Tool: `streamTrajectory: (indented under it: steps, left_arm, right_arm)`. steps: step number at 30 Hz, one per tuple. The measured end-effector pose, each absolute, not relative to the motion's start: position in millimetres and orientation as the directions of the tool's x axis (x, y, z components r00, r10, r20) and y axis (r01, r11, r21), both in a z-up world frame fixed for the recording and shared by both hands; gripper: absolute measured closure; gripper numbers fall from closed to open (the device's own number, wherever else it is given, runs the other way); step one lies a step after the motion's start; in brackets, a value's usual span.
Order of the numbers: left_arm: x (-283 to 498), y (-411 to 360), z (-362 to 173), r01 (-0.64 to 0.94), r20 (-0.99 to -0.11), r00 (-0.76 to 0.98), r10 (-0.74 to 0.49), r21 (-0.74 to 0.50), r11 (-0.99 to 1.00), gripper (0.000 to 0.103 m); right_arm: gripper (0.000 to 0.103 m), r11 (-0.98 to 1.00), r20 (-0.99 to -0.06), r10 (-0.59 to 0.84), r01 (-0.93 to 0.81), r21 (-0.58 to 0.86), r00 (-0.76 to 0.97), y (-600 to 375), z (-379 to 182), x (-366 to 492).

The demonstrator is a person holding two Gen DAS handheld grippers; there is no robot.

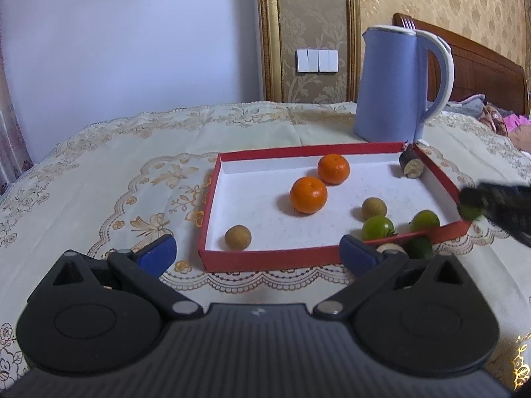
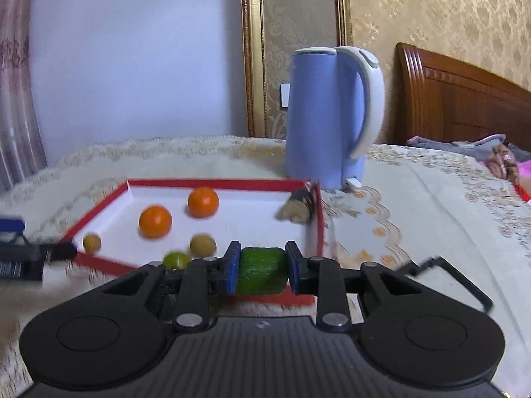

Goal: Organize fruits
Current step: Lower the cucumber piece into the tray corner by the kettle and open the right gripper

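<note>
Cucumber, a short green chunk, sits clenched between the blue pads of the right claw, low in the centre of the right wrist view. The pads press on its two flat cut ends, probably because those faces give a steadier hold than the rounded skin. It hangs over the near right corner of the red box, which suggests it is about to go in with the rest.

The box lies on the bench, which is covered by a lace cloth, in front of a blue kettle. Inside are two oranges, two small brown fruits, two green fruits and a dark stub tucked into the far right corner. Collecting them in one walled tray keeps round fruit from rolling off.

The left claw is released and empty, pads wide apart, resting low before the box's near wall, seemingly waiting. Two more pieces, one pale and one green, lie just outside that wall at lower right.
</note>
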State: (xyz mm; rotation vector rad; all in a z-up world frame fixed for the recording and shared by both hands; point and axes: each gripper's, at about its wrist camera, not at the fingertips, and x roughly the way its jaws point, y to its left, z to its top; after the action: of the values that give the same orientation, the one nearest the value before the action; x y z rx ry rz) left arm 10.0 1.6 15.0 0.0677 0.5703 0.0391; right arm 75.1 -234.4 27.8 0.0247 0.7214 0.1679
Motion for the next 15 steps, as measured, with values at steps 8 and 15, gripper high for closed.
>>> streamTrajectory:
  steps: [8, 15]
  left_arm:
    - [9, 4, 12, -0.034, -0.552, 0.83, 0.075, 0.084, 0.996, 0.0]
    - [10, 9, 9, -0.048, -0.562, 0.822, 0.088, 0.086, 0.995, 0.0]
  right_arm:
    - [0.075, 0.987, -0.663, 0.153, -0.143, 0.07, 0.733, -221, 18, 137]
    - [0.075, 0.99, -0.691, 0.131, -0.131, 0.054, 0.711, -211, 5, 177]
